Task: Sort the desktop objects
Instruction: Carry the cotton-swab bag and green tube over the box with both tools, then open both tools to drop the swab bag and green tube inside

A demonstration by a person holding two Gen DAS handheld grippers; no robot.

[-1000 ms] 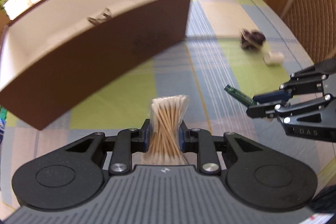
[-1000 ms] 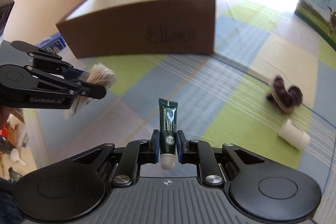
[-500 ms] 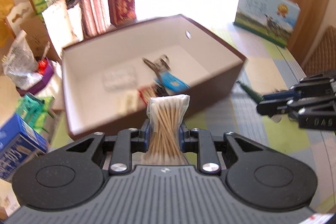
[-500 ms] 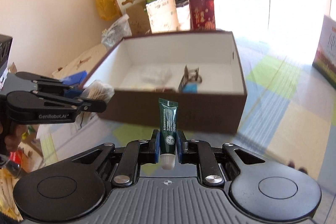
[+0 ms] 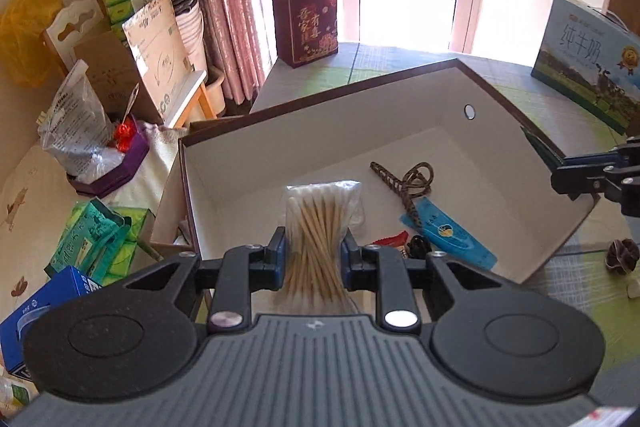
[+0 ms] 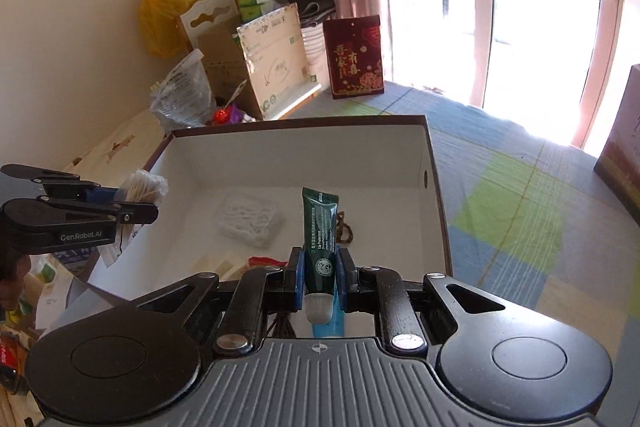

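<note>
My left gripper (image 5: pixel 314 253) is shut on a clear bag of cotton swabs (image 5: pixel 320 227) and holds it over the near left part of the open brown box (image 5: pixel 320 107). My right gripper (image 6: pixel 320 277) is shut on a dark green tube (image 6: pixel 320 231) with a white cap and holds it over the box's near wall. The box (image 6: pixel 434 187) has a white inside. In it lie a brown hair clip (image 5: pixel 404 183), a blue packet (image 5: pixel 448 231), a red wrapper (image 5: pixel 390 241) and a clear case of white picks (image 6: pixel 248 221).
A dark scrunchie (image 5: pixel 622 255) and a small white cylinder (image 5: pixel 633 289) lie on the checked cloth right of the box. A milk carton box (image 5: pixel 588 67) stands at the back right. A red gift bag (image 5: pixel 306 21) and cluttered bags and cartons (image 5: pixel 100 107) stand behind and left.
Both grippers rose and moved forward from the cloth to over the open box, each still holding its item. The box's inside came into view.
</note>
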